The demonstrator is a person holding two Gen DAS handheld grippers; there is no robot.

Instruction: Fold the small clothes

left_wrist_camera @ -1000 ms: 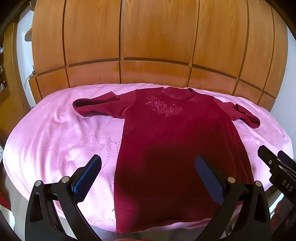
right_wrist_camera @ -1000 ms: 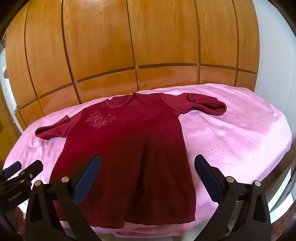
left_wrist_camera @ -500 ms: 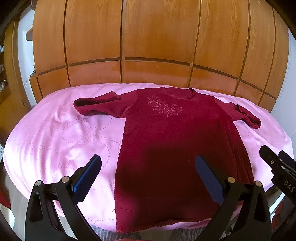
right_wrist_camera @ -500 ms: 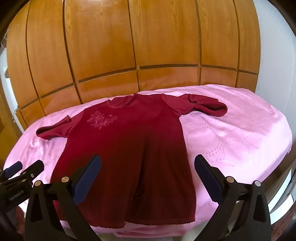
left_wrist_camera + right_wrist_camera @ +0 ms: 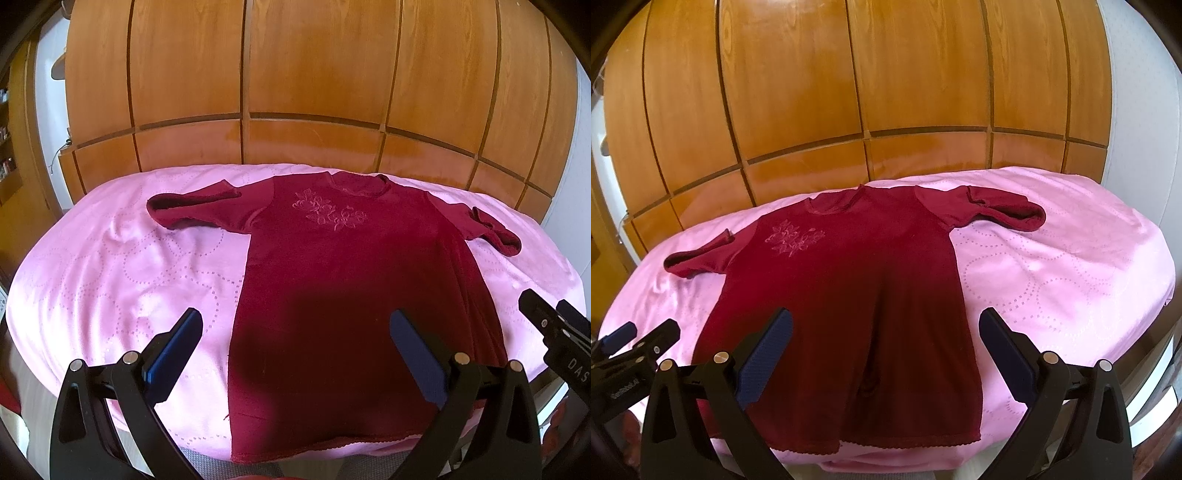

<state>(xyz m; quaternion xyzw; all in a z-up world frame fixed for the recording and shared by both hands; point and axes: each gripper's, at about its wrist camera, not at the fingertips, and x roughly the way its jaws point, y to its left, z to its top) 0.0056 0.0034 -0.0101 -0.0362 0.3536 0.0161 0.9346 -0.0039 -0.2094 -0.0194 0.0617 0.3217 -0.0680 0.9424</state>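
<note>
A dark red short-sleeved dress (image 5: 347, 266) (image 5: 846, 280) with an embroidered flower on the chest lies flat and face up on a pink bedspread (image 5: 122, 266) (image 5: 1052, 266), neck toward the wooden wall, hem at the near edge. Both sleeves are spread sideways. My left gripper (image 5: 295, 343) hovers open above the hem's left half, nothing between its blue pads. My right gripper (image 5: 885, 341) hovers open over the lower skirt, also empty. Each gripper shows at the edge of the other's view: the right one (image 5: 554, 332), the left one (image 5: 635, 343).
A wall of wooden cabinet panels (image 5: 314, 92) (image 5: 849, 92) rises right behind the bed. A white wall (image 5: 1137, 110) stands at the right, shelving (image 5: 7, 147) at the far left. The bedspread's near edge drops off just below the hem.
Both views shift only slightly; the dress sits a touch lower in the frames. The garment has not moved and both grippers stay open.
</note>
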